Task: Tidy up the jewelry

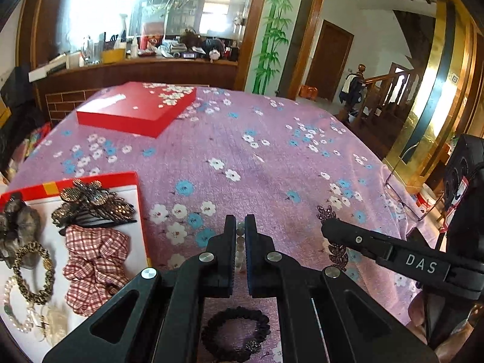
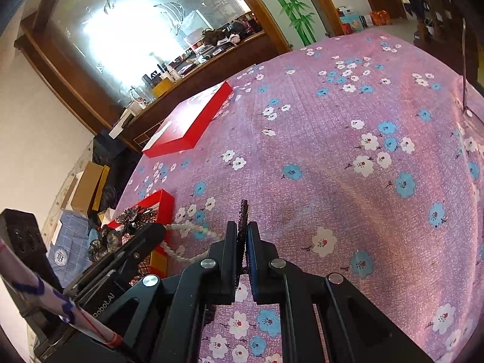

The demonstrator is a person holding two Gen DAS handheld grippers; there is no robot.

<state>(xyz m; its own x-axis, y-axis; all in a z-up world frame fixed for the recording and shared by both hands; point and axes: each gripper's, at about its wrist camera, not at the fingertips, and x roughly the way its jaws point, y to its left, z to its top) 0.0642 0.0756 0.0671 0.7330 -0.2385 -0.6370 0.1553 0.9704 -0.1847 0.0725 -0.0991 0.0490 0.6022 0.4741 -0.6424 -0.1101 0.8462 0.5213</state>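
My left gripper point(image 1: 240, 220) is shut on a pale bead bracelet point(image 1: 240, 243), whose beads show in a column between the pads. In the right wrist view that bracelet point(image 2: 187, 229) hangs as a loop from the left gripper point(image 2: 158, 231), over the edge of the red box. My right gripper point(image 2: 242, 227) is shut on a dark rhinestone leaf hair clip point(image 2: 243, 211), which stands edge-up between the pads. From the left wrist view the right gripper point(image 1: 326, 229) sits to the right, with the hair clip point(image 1: 338, 257) above the purple floral cloth.
An open red box point(image 1: 90, 181) with a white lining holds a plaid scrunchie point(image 1: 93, 266), a rhinestone flower clip point(image 1: 90, 202), a pearl bracelet point(image 1: 13, 311) and other pieces. A black bead bracelet point(image 1: 236, 332) lies under the left gripper. The red lid point(image 1: 136, 109) lies farther back. Eyeglasses point(image 1: 402, 193) rest at the right edge.
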